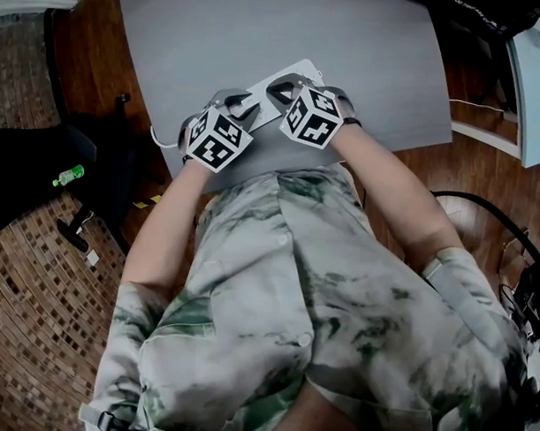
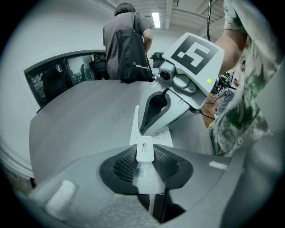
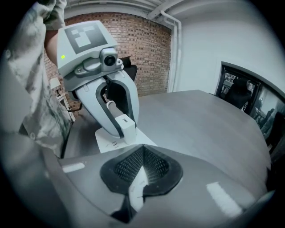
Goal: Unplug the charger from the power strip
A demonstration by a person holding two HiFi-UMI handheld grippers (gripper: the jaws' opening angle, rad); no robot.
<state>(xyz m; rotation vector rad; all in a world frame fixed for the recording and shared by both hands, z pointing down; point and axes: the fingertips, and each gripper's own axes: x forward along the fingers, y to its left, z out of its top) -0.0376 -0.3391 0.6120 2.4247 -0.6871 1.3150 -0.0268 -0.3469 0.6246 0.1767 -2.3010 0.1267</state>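
The left gripper is clamped on the charger, a small white block with a USB slot in its upper face. It is plugged into the strip, which lies on the table. Farther along, the right gripper is closed on the strip's edge. The charger looks light, rigid and smooth, so a firm hold across its flat sides and a straight pull should suit. The strip would likely lift if not held. No container is involved.
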